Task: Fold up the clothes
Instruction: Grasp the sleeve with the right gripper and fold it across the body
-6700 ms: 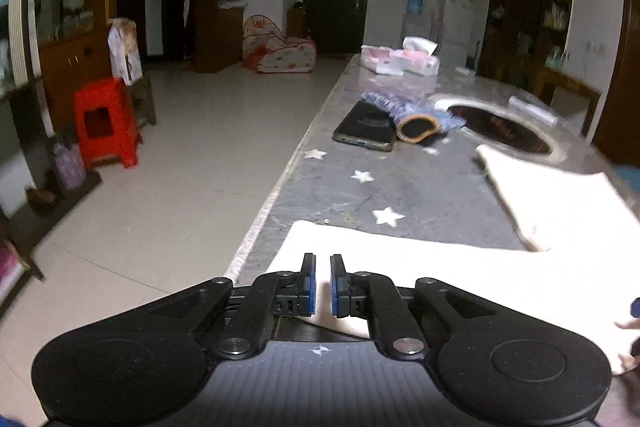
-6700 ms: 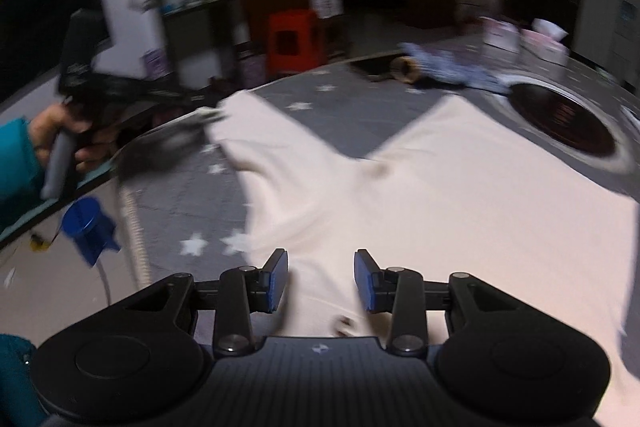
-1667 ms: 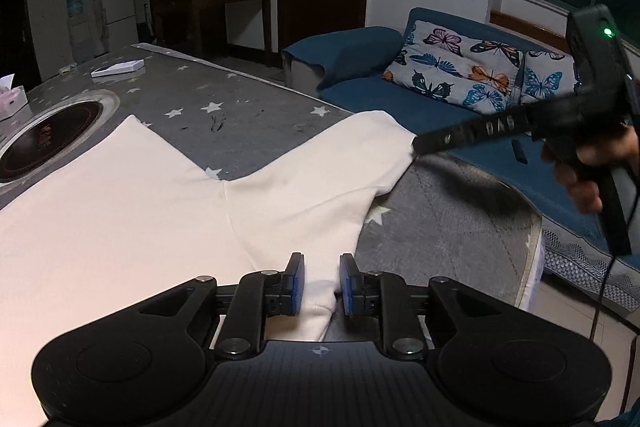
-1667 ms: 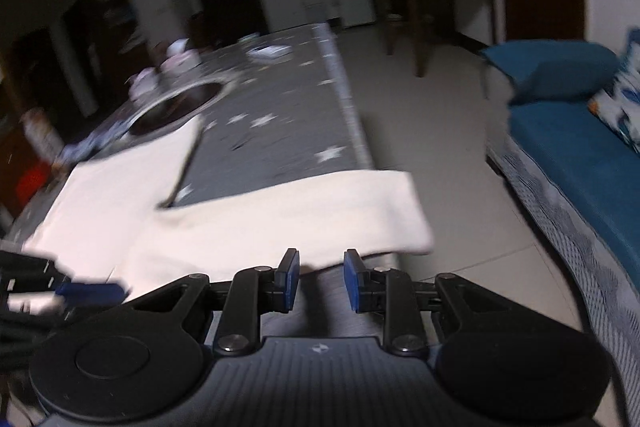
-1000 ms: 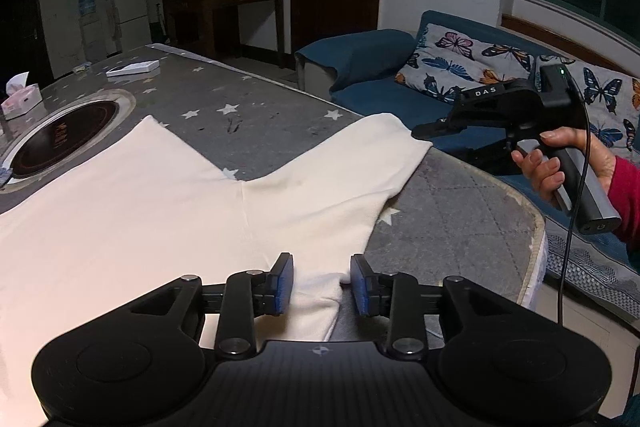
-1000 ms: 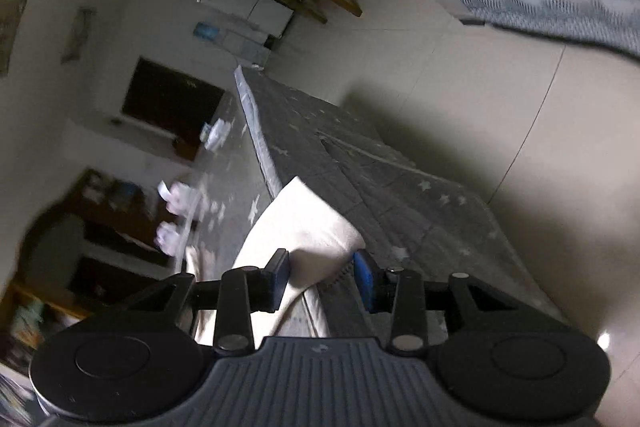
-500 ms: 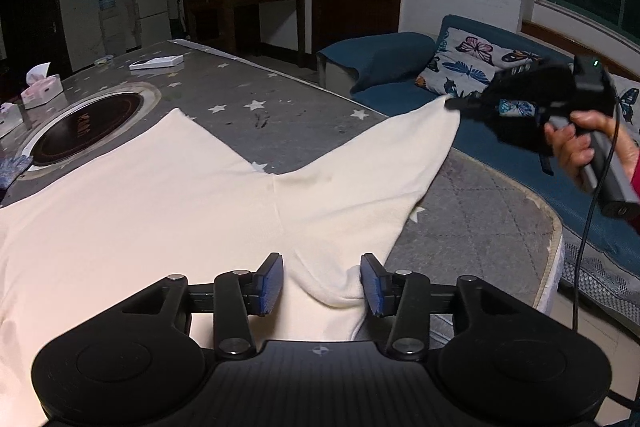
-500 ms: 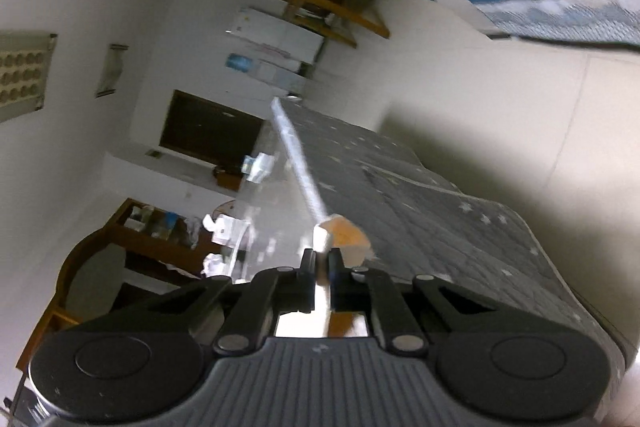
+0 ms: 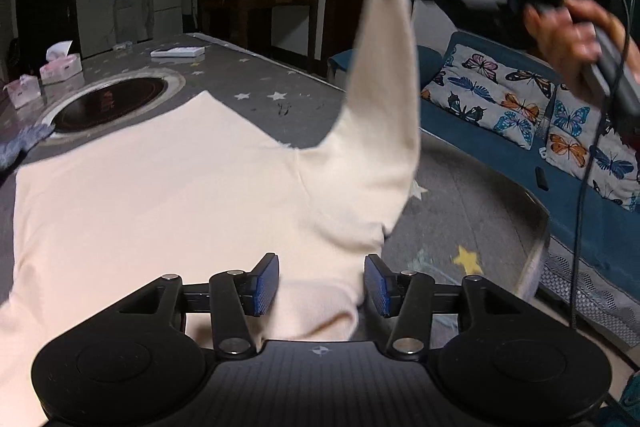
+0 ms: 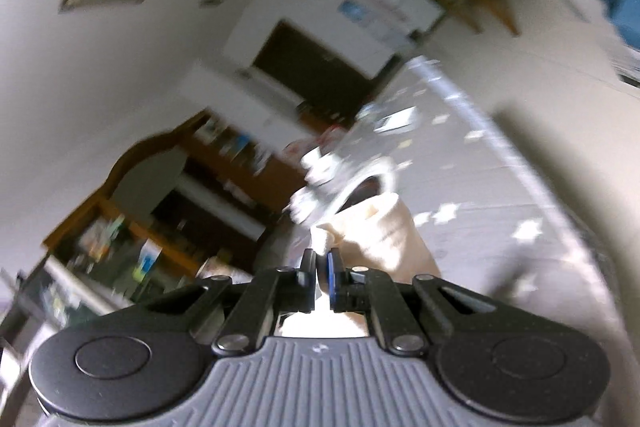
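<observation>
The right gripper (image 10: 322, 281), fingers now pinched on the cuff, has lifted the sleeve (image 9: 384, 87) off the tabletop (image 9: 472, 211), starting the inward fold, while the left gripper (image 9: 320, 285) hovers spread over the cream garment (image 9: 160, 187).

We take the table (image 9: 256, 79) as our landmark. The garment (image 9: 160, 195) lies spread on it, one sleeve (image 9: 384, 99) raised above its right side. Behind the garment a round inset (image 9: 108, 103) sits in the tabletop, tissue packs (image 9: 60, 65) farther left. Right of the table stands a sofa (image 9: 520, 155).
</observation>
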Demonstrator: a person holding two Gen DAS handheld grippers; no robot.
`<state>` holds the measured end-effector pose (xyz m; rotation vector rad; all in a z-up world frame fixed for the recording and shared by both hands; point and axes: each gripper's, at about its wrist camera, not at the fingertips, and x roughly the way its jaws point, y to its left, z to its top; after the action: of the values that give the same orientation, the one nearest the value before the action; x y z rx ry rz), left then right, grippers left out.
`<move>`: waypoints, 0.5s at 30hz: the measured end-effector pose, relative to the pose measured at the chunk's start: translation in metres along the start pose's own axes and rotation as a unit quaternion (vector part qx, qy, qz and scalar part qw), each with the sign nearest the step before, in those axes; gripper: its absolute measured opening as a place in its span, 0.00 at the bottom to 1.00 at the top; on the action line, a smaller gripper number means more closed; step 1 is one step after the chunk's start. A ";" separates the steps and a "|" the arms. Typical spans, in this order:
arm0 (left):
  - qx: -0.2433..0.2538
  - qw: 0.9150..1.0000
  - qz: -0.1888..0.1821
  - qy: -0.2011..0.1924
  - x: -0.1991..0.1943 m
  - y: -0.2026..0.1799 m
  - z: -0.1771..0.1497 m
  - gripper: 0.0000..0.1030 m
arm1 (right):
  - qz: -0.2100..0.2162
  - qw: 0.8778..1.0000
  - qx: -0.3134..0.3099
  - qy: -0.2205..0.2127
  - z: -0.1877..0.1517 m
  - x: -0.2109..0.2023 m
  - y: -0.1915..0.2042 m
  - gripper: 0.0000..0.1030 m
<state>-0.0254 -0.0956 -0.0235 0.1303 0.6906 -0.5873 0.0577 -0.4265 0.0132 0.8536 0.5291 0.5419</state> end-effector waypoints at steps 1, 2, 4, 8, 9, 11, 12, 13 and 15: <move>-0.002 1.000 -0.001 -0.002 -0.002 0.000 -0.002 0.49 | 0.007 1.000 -0.012 0.013 0.000 0.012 0.011 0.05; -0.005 1.000 -0.003 -0.005 -0.005 0.000 -0.005 0.49 | 0.011 0.999 -0.024 0.028 -0.001 0.023 0.022 0.05; -0.012 1.000 -0.003 -0.012 -0.012 0.002 -0.009 0.50 | 0.016 0.997 -0.051 0.060 -0.008 0.048 0.044 0.05; -0.029 0.999 0.006 -0.026 -0.028 0.011 -0.016 0.51 | 0.021 0.988 -0.091 0.122 -0.030 0.094 0.076 0.05; -0.034 0.999 0.011 -0.027 -0.031 0.014 -0.018 0.51 | 0.022 0.986 -0.097 0.135 -0.038 0.104 0.082 0.05; -0.044 0.998 0.020 -0.030 -0.038 0.020 -0.022 0.52 | 0.022 0.981 -0.104 0.161 -0.054 0.123 0.091 0.05; -0.050 0.998 0.025 -0.032 -0.041 0.023 -0.024 0.52 | 0.022 0.979 -0.106 0.173 -0.062 0.130 0.094 0.05; -0.055 0.997 0.030 -0.033 -0.044 0.027 -0.026 0.52 | 0.023 0.977 -0.108 0.185 -0.070 0.135 0.097 0.05; -0.065 0.996 0.040 -0.036 -0.050 0.033 -0.030 0.52 | 0.025 0.970 -0.115 0.211 -0.086 0.142 0.101 0.05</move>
<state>-0.0549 -0.0356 -0.0170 0.0147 0.6489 -0.4673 0.0864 -0.2342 0.0171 0.5296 0.8157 0.8216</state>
